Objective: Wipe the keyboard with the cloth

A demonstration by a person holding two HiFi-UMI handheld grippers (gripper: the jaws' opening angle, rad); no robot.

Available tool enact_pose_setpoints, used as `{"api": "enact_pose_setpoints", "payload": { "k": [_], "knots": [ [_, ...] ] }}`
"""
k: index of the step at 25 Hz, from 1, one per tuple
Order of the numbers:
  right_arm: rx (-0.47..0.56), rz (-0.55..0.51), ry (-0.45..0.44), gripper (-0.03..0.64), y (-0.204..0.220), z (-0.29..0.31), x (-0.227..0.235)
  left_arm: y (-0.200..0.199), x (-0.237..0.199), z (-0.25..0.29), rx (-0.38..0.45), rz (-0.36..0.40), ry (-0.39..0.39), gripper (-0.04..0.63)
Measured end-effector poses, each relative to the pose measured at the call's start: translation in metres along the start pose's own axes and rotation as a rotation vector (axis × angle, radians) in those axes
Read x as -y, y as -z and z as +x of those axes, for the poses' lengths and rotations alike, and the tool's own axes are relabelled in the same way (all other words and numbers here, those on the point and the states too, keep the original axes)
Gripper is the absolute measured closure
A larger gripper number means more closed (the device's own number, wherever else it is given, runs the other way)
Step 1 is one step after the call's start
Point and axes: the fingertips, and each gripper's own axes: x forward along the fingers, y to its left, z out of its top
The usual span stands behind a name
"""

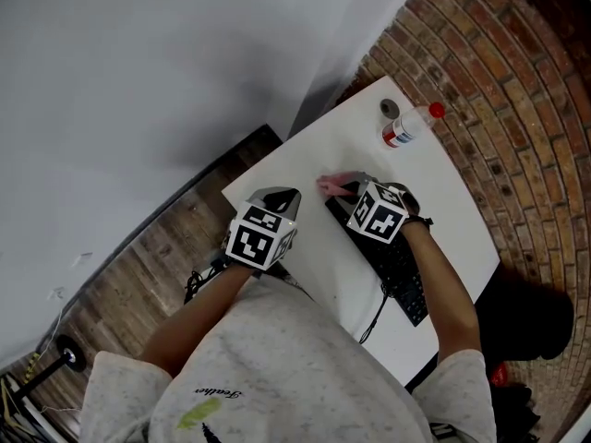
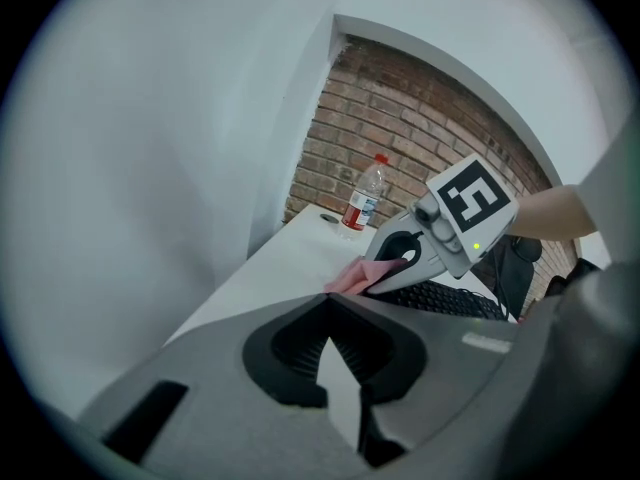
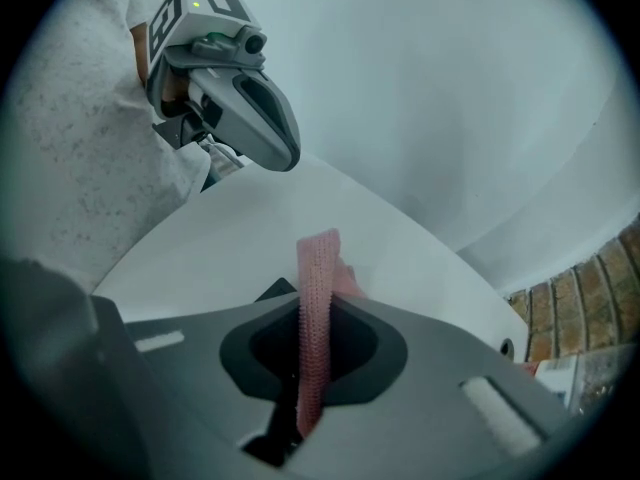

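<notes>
Pink cloth (image 3: 318,263) upright, pinched between the right hand-held gripper's (image 3: 317,316) closed jaws, above the white table (image 3: 225,248).

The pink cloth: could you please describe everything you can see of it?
The cloth is pink with a nubby, woven-looking texture. It is pinched as a folded strip between the shut jaws of the right gripper, its free end sticking out ahead. It is at one end of the black keyboard, over the white table; whether it touches either is unclear.
</notes>
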Motion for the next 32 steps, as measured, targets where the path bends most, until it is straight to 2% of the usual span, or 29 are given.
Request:
{"api": "enact_pose_setpoints", "payload": {
  "k": [22,28,32],
  "knots": [
    [0.057,-0.098,-0.069,0.594,-0.021,0.0,-0.051,0.02,0.018,-0.022,0.04,-0.046,-0.072,0.6],
    [0.122,-0.054,-0.074,0.594,-0.036,-0.001,-0.064,0.022,0.013,-0.028,0.048,-0.059,-0.087,0.6],
    [0.208,0.034,-0.04,0.594,-0.049,-0.014,-0.063,0.012,0.009,-0.031,0.062,-0.055,-0.088,0.6]
  ]
}}
